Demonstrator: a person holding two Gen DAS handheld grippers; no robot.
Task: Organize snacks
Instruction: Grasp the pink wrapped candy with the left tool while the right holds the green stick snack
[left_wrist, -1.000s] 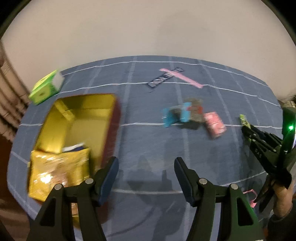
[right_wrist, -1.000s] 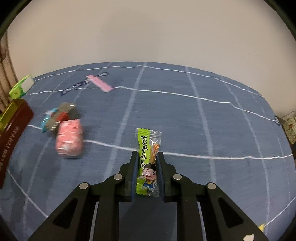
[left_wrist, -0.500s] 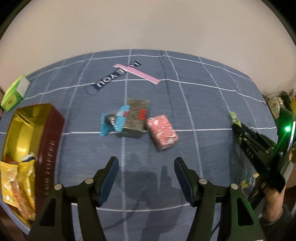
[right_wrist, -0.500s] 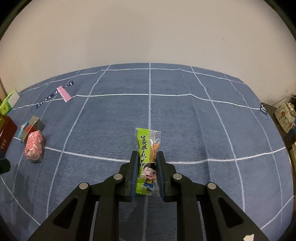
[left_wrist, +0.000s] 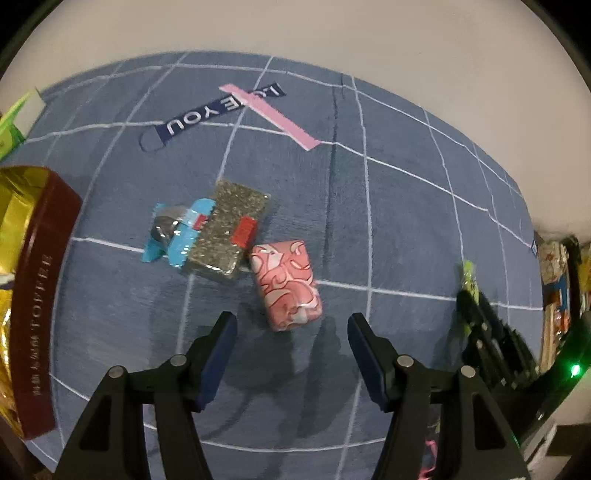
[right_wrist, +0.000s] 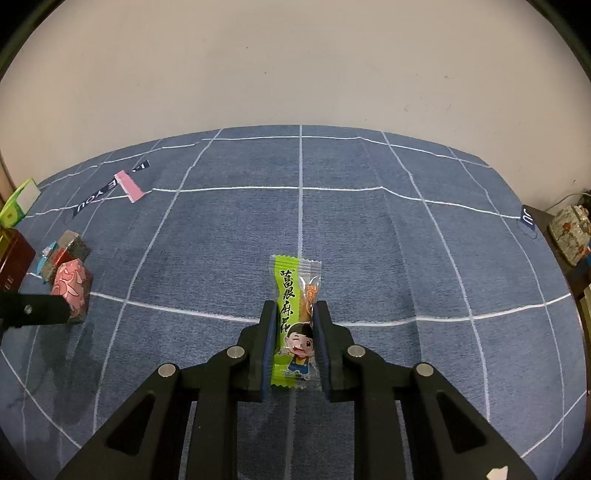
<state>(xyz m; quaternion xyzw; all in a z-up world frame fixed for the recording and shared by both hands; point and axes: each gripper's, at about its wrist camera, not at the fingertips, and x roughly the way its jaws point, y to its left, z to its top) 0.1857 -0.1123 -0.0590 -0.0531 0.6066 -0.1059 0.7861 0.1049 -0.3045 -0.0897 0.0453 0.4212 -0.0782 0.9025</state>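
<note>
- Right tongs (right_wrist: 294, 332) clamp a green snack packet (right_wrist: 293, 317), lifted over the blue grid cloth (right_wrist: 369, 240).
- Left tongs (left_wrist: 288, 332) gape, nothing between them, above the pink packet (left_wrist: 286, 282).
- Speckled bar (left_wrist: 231, 230) and blue packet (left_wrist: 177, 236) lie just beside it; red box (left_wrist: 37, 295) at the left edge.

Five snack packets show: one pink (left_wrist: 286, 284), one speckled grey (left_wrist: 231, 230), one blue (left_wrist: 177, 236), one green carton (right_wrist: 18, 201) and one green packet (right_wrist: 293, 321). There is one red tin (left_wrist: 40, 295) and two strips, one navy strap (left_wrist: 221, 112) and one pink strip (left_wrist: 273, 116). Two grippers appear, a left gripper (left_wrist: 288, 341) and a right gripper (right_wrist: 294, 325).
</note>
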